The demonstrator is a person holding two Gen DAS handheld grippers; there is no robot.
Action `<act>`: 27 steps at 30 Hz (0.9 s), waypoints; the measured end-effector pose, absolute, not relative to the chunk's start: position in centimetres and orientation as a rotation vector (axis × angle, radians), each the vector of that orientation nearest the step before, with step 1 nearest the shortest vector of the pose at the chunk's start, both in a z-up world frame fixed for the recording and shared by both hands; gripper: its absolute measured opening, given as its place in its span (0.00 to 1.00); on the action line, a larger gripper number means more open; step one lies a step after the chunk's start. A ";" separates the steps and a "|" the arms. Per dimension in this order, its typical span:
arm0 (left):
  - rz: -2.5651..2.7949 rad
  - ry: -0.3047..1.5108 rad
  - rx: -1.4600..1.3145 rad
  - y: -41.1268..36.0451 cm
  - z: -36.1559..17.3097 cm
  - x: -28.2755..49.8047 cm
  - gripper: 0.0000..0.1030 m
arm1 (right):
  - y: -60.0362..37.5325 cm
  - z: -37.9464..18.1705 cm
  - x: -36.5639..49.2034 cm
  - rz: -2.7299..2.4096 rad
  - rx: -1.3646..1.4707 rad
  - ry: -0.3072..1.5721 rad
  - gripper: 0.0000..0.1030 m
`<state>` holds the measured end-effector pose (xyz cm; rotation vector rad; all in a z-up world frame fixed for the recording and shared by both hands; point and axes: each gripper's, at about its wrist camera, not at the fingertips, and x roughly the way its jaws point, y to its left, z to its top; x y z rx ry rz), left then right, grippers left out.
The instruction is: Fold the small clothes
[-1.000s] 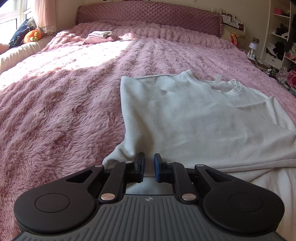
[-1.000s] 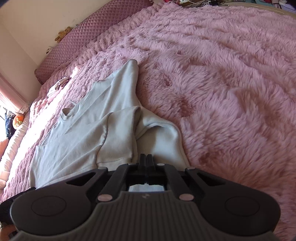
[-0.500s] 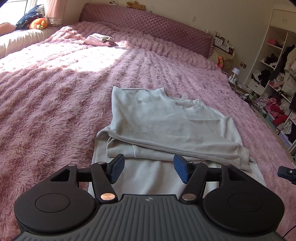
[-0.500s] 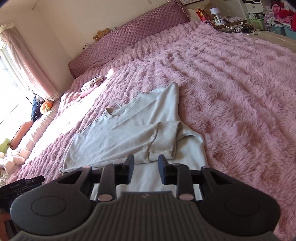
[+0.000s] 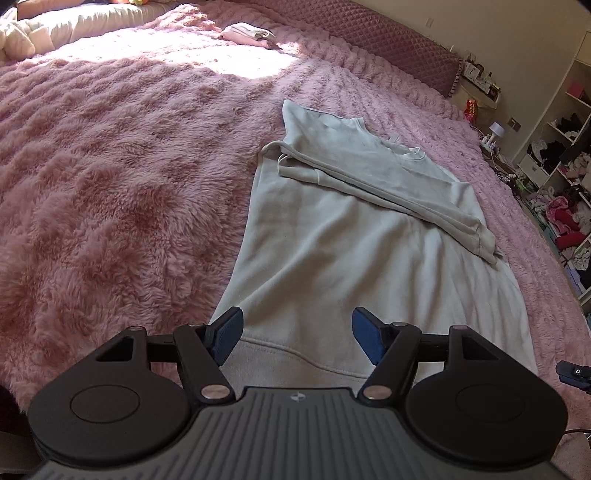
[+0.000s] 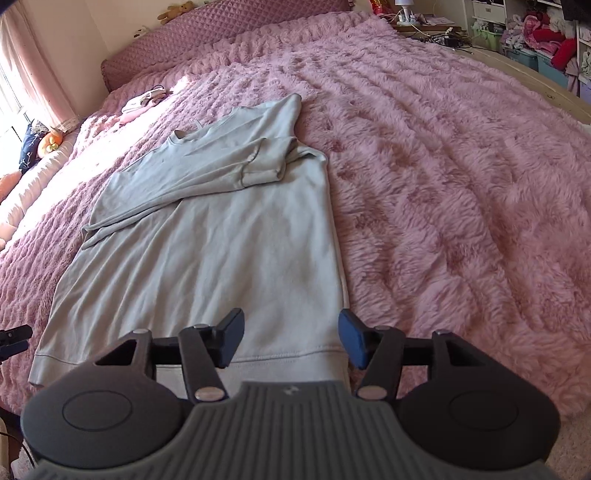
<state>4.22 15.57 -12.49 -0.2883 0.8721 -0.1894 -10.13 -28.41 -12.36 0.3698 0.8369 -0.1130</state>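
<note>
A pale grey-green sweatshirt (image 5: 332, 258) (image 6: 221, 240) lies flat on the pink furry bedspread (image 5: 110, 184) (image 6: 461, 184), both sleeves folded across its chest. Its ribbed hem lies nearest me. My left gripper (image 5: 297, 334) hovers over the hem's left part; its jaws are opening and hold nothing. Over the hem's right corner is my right gripper (image 6: 291, 336), its jaws also opening, nothing pressed between the blue pads. A black tip of each gripper shows at the edge of the other's view.
A small folded pink-and-white pile (image 5: 247, 33) (image 6: 144, 101) lies near the quilted headboard (image 5: 388, 40) (image 6: 221, 40). Cushions and soft toys (image 6: 40, 144) line the window side. Shelves and bins of clothes (image 5: 565, 184) (image 6: 535, 40) stand past the bed's right edge.
Both grippers let go of the sweatshirt, opened wide and drew back toward the hem. The sleeves now lie folded across the chest, and the whole garment has come into view.
</note>
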 end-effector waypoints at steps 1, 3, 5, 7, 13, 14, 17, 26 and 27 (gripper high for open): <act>-0.179 0.880 -0.293 15.9 -12.7 4.0 0.77 | -28.3 -12.6 -10.6 -0.124 0.360 0.841 0.54; -0.158 0.897 -0.298 16.4 -13.3 3.4 0.77 | -28.2 -12.8 -11.3 -0.139 0.342 0.848 0.58; -0.143 0.908 -0.310 16.8 -13.8 3.0 0.77 | -28.0 -13.0 -11.7 -0.143 0.329 0.853 0.61; -0.128 0.907 -0.321 17.2 -14.1 2.7 0.77 | -27.8 -13.1 -11.7 -0.138 0.323 0.863 0.64; -0.089 0.912 -0.324 17.9 -14.4 2.3 0.77 | -27.9 -13.0 -11.7 -0.157 0.344 0.854 0.70; -0.088 0.917 -0.323 17.9 -14.5 2.3 0.77 | -27.9 -13.0 -11.7 -0.156 0.354 0.854 0.71; -0.087 0.928 -0.331 18.1 -14.9 2.4 0.77 | -28.0 -13.2 -11.5 -0.156 0.368 0.866 0.72; -0.107 0.941 -0.360 18.1 -15.4 2.6 0.77 | -27.9 -13.8 -11.1 -0.148 0.375 0.896 0.74; -0.111 0.942 -0.372 18.2 -15.4 2.6 0.77 | -28.2 -14.0 -11.1 -0.145 0.399 0.901 0.74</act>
